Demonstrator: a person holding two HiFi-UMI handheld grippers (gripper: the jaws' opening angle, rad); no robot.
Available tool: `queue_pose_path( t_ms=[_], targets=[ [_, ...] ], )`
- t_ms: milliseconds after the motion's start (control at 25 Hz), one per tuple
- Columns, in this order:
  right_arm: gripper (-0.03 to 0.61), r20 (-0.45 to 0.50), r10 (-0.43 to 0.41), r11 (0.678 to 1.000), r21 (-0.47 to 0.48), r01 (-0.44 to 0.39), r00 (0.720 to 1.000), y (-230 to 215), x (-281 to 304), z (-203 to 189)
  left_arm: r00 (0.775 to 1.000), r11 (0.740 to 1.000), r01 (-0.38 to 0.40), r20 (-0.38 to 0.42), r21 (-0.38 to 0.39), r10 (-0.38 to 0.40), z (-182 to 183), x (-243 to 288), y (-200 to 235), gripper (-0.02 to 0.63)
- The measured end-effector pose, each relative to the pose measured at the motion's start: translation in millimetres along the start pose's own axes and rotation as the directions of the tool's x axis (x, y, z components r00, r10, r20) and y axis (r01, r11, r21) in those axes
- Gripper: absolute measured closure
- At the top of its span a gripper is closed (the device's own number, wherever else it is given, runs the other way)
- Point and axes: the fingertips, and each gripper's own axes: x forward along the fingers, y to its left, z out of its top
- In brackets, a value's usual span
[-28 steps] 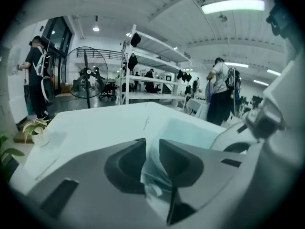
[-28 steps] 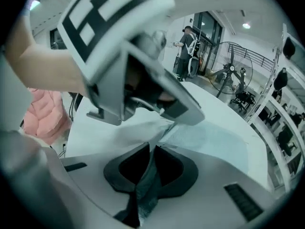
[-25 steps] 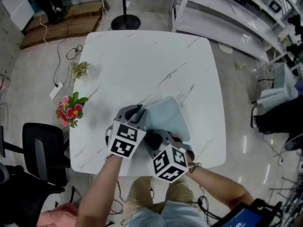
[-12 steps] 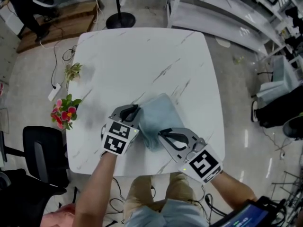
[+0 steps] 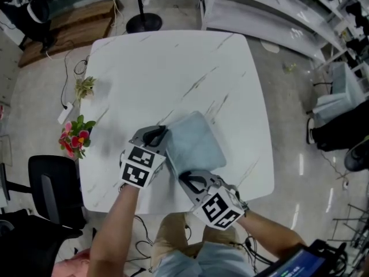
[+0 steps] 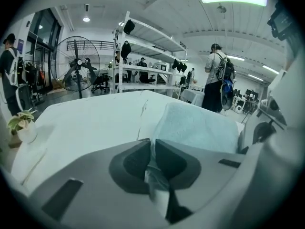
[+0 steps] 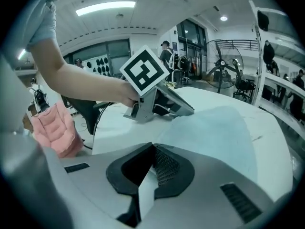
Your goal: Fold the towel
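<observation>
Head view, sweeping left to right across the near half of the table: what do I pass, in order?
From the left: pink flowers → left gripper → towel. The right gripper falls within the towel's span, so it has no clear place in the order.

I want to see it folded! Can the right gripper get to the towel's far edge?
Probably yes. The right gripper is by the towel, fingers shut; nothing lies on it, and the left gripper pinches its left edge, off to the side.
</observation>
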Motion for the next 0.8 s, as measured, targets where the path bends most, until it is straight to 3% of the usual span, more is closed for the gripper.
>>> queue_pose_path(
  t_ms=[160, 280, 440, 520, 640, 800],
  targets=[
    [0.566, 0.006, 0.003, 0.999, 0.043, -0.004, 1.0, 1, 5, -6, 1.0, 1.0, 0.018, -0.021, -0.012, -0.018, -2, 1, -3, 0.575],
    [0.565, 0.062, 0.007, 0.998, 0.065, -0.011, 0.998, 1, -3, 4, 1.0, 1.0, 0.015, -0.019, -0.02, -0.015, -2, 2, -2, 0.578],
    [0.565, 0.128, -0.09, 0.992, 0.094, 0.078, 0.988, -28, -37, 15, 1.0, 1.0, 0.009, -0.019, -0.006, -0.009, -2, 3, -1, 0.578],
    [0.565, 0.089, -0.132, 0.984, 0.131, 0.12, 0.987, -43, -45, 2, 1.0, 1.0, 0.006, -0.018, -0.004, -0.006, -2, 2, 0, 0.578],
    [0.566, -0.021, -0.126, 0.978, 0.164, 0.128, 0.992, -50, -36, -31, 1.0, 1.0, 0.008, -0.016, -0.005, -0.009, -3, 2, 0, 0.578],
    [0.568, -0.051, -0.124, 0.976, 0.172, 0.131, 0.991, -47, -31, -37, 1.0, 1.0, 0.013, -0.016, -0.013, -0.014, -1, 3, 0, 0.578]
  ],
)
